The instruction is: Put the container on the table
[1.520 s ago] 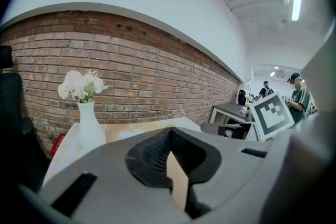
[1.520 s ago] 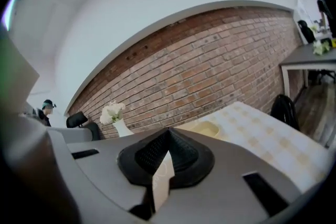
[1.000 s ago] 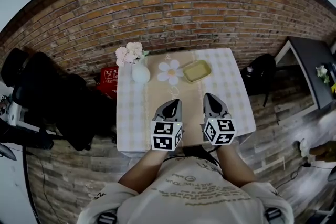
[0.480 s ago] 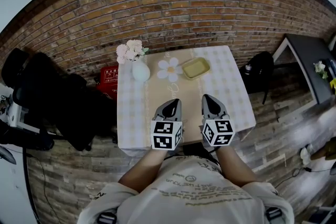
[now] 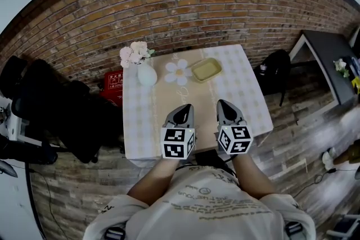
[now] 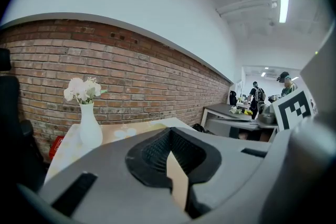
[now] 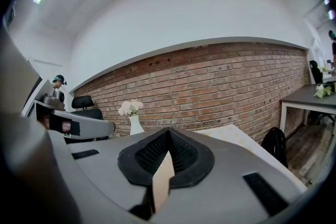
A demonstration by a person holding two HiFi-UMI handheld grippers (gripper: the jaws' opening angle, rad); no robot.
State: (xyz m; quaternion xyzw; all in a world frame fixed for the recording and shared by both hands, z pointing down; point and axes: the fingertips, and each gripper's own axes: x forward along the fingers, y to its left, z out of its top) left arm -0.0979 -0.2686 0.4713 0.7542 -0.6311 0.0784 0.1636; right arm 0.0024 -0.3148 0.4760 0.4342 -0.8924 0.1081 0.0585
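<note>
The left gripper [image 5: 182, 111] and the right gripper [image 5: 224, 105] hover over the near edge of the table [image 5: 247, 93]. Both have their jaws pressed together, with nothing between them. A reach with closed jaws could, I judge, only push things away (even off the far edge). On the far part stand the vase [image 5: 145, 73], easy to tip, then the flower mat [image 5: 179, 72], then the container [image 5: 206, 69], already lying on the cloth.

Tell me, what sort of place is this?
Probably an office or workroom with a staged dining corner: a cloth-covered table bearing a vase of flowers stands against a brick wall, with office desks beyond.
</note>
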